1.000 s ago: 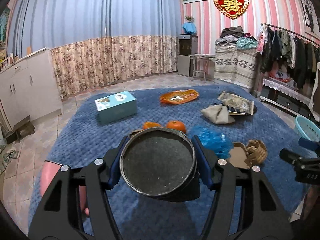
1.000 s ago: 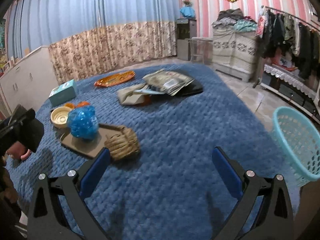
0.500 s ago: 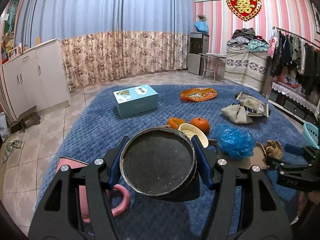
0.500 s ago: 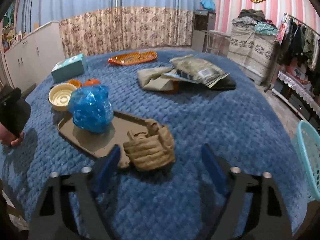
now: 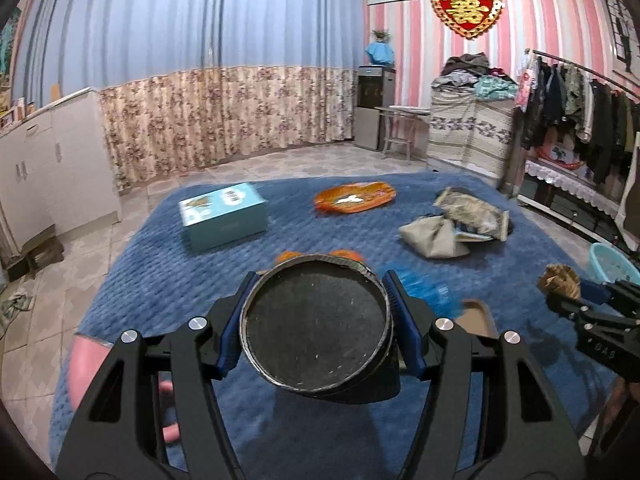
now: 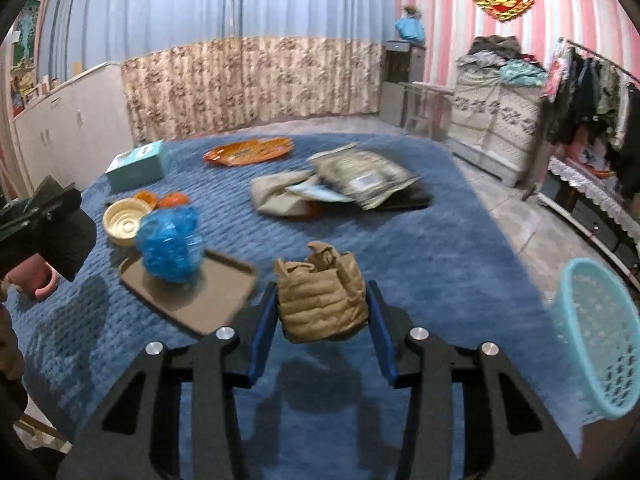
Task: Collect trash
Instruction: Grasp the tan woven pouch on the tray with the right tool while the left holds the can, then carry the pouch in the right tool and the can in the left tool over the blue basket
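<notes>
Paper wad: between right fingers, above the blue bed.
Right fingers: closing on it.
Left fingers: pinching black tub.
Feel: light, soft, crushes; hold its sides.

The dark round container hides most of the oranges; the teal basket is cut off.

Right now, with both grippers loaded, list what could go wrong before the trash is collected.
1. The right gripper is closing on the crumpled brown paper bag; soft paper may slip free before reaching the turquoise basket.
2. The left gripper pinches the round black container by its curved sides; it could tip out.
</notes>
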A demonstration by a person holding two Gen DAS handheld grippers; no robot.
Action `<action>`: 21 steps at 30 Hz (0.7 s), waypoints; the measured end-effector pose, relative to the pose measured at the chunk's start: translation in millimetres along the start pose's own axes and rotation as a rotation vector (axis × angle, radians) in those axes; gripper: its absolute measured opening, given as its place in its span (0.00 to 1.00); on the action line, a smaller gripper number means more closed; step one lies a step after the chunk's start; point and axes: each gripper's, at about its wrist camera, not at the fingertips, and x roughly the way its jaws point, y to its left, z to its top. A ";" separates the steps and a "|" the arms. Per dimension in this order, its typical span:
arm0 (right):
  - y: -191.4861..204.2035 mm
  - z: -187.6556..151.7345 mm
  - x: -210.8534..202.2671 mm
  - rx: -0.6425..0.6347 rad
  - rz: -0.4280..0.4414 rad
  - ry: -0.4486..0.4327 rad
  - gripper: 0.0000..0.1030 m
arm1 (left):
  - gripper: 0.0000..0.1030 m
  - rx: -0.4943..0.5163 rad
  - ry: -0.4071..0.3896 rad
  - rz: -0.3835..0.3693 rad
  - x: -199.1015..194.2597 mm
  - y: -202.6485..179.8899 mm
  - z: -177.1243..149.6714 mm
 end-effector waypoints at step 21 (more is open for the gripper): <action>-236.3 -15.2 -65.3 0.358 -0.351 -0.086 0.42 | 0.59 0.158 -0.069 -0.234 4.3 -192.6 49.3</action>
